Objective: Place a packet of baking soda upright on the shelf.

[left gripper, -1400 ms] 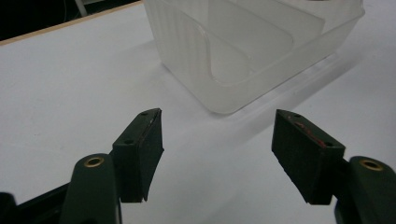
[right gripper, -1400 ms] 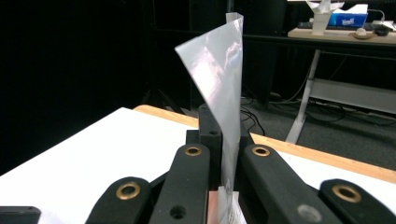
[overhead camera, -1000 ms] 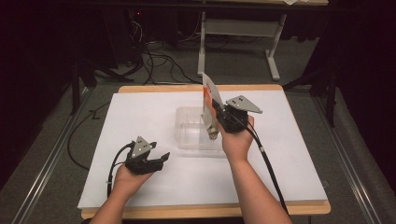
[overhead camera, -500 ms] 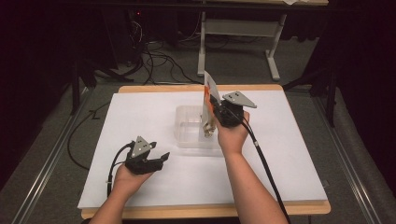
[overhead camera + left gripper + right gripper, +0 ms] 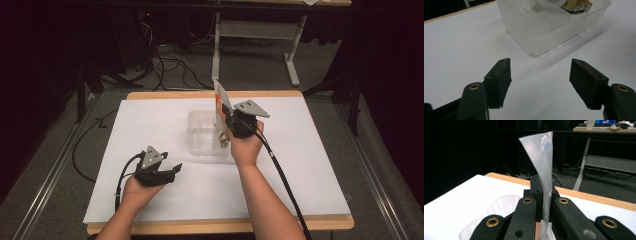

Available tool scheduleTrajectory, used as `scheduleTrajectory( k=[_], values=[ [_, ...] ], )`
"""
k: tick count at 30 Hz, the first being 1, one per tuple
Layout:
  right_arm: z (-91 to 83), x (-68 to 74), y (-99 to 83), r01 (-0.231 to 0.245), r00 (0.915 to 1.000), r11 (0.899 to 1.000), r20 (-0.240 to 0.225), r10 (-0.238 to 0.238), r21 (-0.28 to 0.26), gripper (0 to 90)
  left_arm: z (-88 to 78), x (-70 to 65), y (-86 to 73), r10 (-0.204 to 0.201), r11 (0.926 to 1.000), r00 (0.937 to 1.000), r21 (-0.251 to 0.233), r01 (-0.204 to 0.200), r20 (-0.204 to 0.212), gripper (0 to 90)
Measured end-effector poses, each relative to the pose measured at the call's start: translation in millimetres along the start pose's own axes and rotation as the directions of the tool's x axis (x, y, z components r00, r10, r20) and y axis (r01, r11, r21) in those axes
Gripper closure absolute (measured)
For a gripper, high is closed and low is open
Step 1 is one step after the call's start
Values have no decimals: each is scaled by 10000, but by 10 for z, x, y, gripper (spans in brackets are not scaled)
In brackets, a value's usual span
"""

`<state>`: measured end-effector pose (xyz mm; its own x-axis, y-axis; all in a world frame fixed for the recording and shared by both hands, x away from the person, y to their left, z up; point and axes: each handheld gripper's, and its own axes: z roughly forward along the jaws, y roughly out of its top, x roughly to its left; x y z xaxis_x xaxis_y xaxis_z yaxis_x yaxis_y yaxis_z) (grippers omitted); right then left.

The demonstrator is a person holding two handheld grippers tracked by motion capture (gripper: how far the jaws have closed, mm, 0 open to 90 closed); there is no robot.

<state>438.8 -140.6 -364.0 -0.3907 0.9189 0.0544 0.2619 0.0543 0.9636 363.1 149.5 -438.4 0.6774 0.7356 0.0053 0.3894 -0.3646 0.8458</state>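
A: Packet point(image 5: 220, 103) sits pinched between the fingers of the right gripper point(image 5: 223, 131). It stands upright, tilted a little, its top corner poking above the gripper. High view shows an orange patch on one face; the right gripper view shows the other face point(image 5: 541, 167) silvery and glossy.

B: Grip confirmed?

A: Yes. In the right gripper view the two fingers point(image 5: 537, 185) are pressed together on the packet's lower part, the sheet rising between them.

B: Position relative to the bin?

A: Right gripper is held over the right rim of the clear plastic bin point(image 5: 200, 131), which stands on the white table point(image 5: 300, 165) near its middle. Whether the packet's lower edge touches the bin cannot be told.

B: Bin contents?

A: Left gripper view shows a divider inside the bin point(image 5: 544, 25) and a brownish packet point(image 5: 576, 5) lying in the far compartment, printed label partly readable.

B: Left side?

A: Left gripper point(image 5: 172, 171) rests low over the table, near the front left, well apart from the bin. Its fingers point(image 5: 499, 80) are spread wide, nothing between them, pointing toward the bin.
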Motion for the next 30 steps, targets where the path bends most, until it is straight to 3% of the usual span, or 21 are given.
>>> scheduleTrajectory(
  k=[14, 21, 30],
  values=[
    [-4, 40, -123, 120, 9996, 9999, -256, -121, -30, 900, 4, 4, -1, -12, 10000, 10000, -7, 12, 9, 341],
    [-7, 14, -195, -238, 9990, 9997, -377, 235, -63, 900, 9, -1, -3, -9, 10000, 10000, 30, 9, -4, 341],
    [-14, 5, -220, -301, 9987, 9995, -416, 298, -74, 900, 10, -3, -3, -9, 10000, 10000, 28, 9, -12, 341]
  ],
)
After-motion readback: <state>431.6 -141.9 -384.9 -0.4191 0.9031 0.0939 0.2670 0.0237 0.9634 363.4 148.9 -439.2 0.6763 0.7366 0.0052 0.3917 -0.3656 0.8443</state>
